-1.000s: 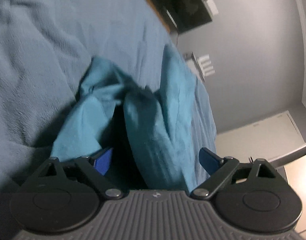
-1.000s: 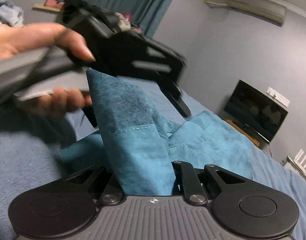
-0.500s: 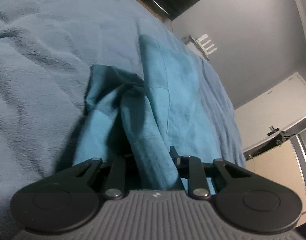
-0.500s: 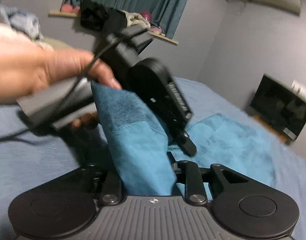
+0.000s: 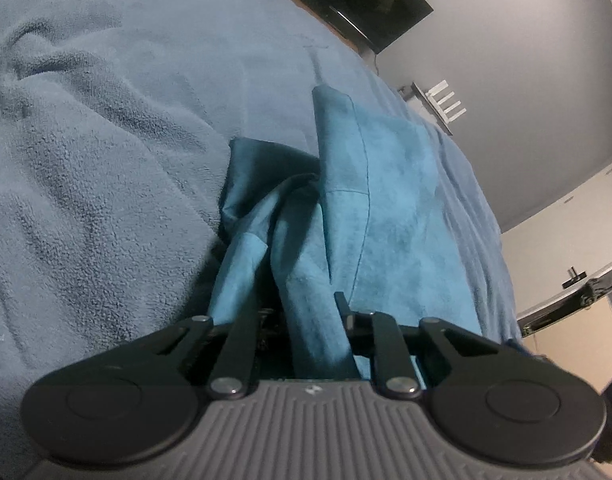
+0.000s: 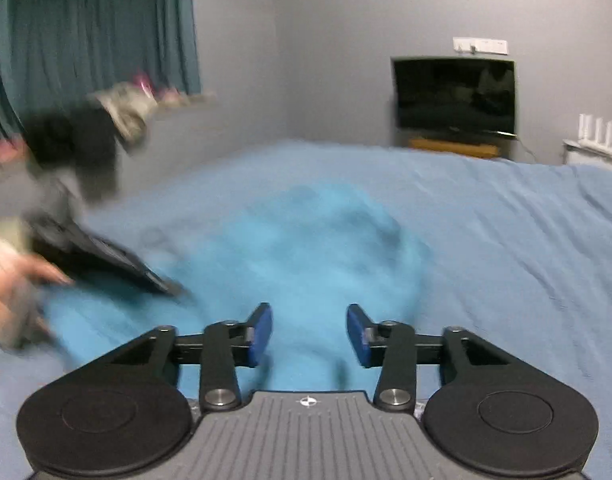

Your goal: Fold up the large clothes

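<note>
A teal garment (image 5: 385,200) lies crumpled on the blue bed blanket (image 5: 106,160). My left gripper (image 5: 304,308) has a raised fold of it pinched between its jaws, which are still closing. In the right wrist view the garment (image 6: 306,240) is a blurred heap on the bed. My right gripper (image 6: 309,332) hovers just in front of that heap. Its jaws are opening, and its blue pads (image 6: 262,332) hold nothing between them. At the left of that view, a hand (image 6: 14,280) holds the blurred left gripper (image 6: 106,256) down on the cloth.
The blanket (image 6: 505,240) covers the whole bed. A dark TV (image 6: 453,96) on a low stand faces the bed's foot, with a white router (image 6: 597,128) beside it. A teal curtain (image 6: 94,28) hangs over a sill with clutter (image 6: 126,108).
My left gripper went from wide open to clamped on a garment fold. My right gripper let go of the fold it held, opened, rolled and pulled back from the cloth.
</note>
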The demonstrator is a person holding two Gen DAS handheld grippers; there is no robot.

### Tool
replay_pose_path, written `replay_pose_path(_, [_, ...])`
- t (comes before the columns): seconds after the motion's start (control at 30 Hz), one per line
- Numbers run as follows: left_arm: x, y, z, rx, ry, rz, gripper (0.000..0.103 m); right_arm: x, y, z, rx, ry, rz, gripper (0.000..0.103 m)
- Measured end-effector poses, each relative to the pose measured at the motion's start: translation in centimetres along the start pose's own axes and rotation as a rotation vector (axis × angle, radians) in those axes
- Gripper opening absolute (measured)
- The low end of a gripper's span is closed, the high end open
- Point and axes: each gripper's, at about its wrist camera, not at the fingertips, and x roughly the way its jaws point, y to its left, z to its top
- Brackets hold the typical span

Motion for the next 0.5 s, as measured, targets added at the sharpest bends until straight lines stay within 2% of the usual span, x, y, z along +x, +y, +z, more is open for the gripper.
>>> replay_pose_path(0.1, [0.5,0.2,0.2,-0.001,0.002,0.012,0.014,2.0,-1.3,-2.1,0.061,0.04,0.02,0.041])
replay_pose_path(0.2, [0.2,0.4,0.7,-0.024,-0.016,0.01,0.018,4.2,-0.9,-2.4,0.078,0.062,-0.007,0.041])
replay_pose_path(0.27, [-1.5,-0.5,1.1,0.001,-0.06,0.054,0.024,4.5,-0.4,-2.3,0.062,0.051,-0.007,0.04])
replay_pose_path(0.33, [-4.3,-2.2,1.4,0.082,-0.141,0.11,0.031,3.5,0.2,-3.1,0.06,0.046,-0.008,0.039])
replay_pose_path(0.4, [-7.2,-4.2,1.5,0.157,-0.202,0.076,0.043,4.3,0.5,-3.4,0.06,0.037,-0.007,0.039])
replay_pose_path(0.5, [-9.8,-7.2,0.8,0.276,-0.197,-0.004,0.047,3.5,1.3,-3.3,0.031,0.023,0.002,0.032])
